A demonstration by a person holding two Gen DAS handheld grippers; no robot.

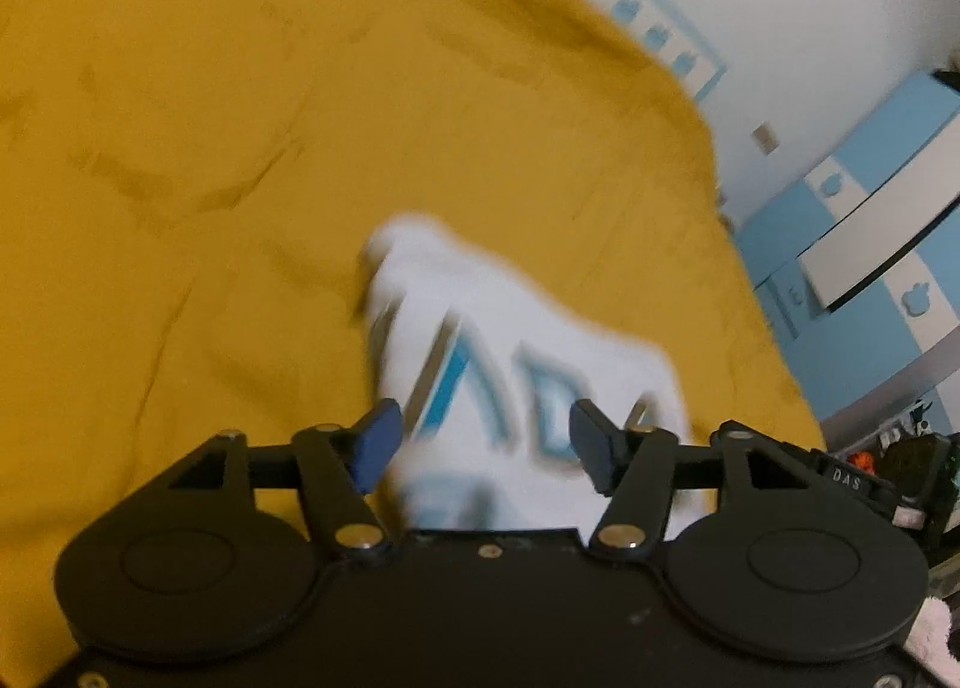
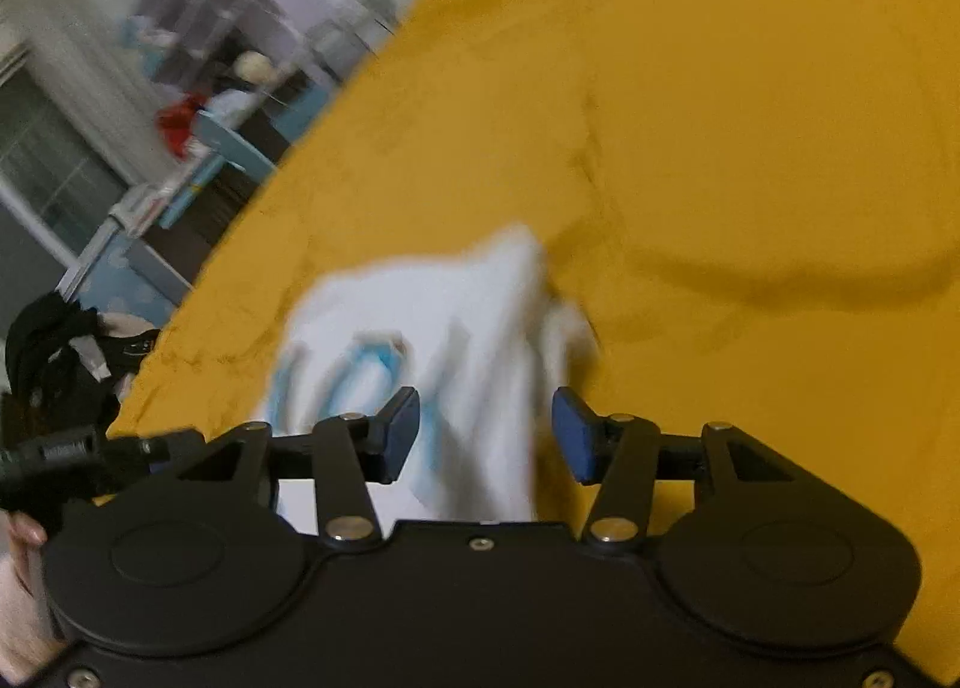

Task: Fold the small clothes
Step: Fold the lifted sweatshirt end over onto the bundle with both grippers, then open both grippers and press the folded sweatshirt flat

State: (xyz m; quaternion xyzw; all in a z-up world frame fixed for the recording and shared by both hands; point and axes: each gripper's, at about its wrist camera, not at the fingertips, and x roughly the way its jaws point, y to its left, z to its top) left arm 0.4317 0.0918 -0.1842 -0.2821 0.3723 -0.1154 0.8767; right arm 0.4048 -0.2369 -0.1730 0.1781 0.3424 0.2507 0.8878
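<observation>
I am working over a wide mustard-yellow cotton bedspread (image 1: pixel 240 148), which is spreading out ahead of both tongs and giving me a soft, flat surface to fold on. It is wrinkling in places; beyond its edge a blue-and-white cupboard (image 1: pixel 870 196) is showing past my left tongs.

The small white garment with blue printed lettering (image 1: pixel 510 364) is lying on the bedspread directly ahead of and beneath both tongs, bunched rather than flat; blur is hiding how its layers are sitting, so I cannot tell which edge is on top. From the right tongs' camera the same white cloth (image 2: pixel 432 328) is reaching under the gap between the pads.

My left tongs (image 1: pixel 483 442) are standing apart, pads clear of the fabric on either side, gripping nothing. My right tongs (image 2: pixel 486 430) are apart too, with cloth showing between the pads but not pinched. I judge I am hovering both pairs low and angled down so that I can next take the garment at two points.
</observation>
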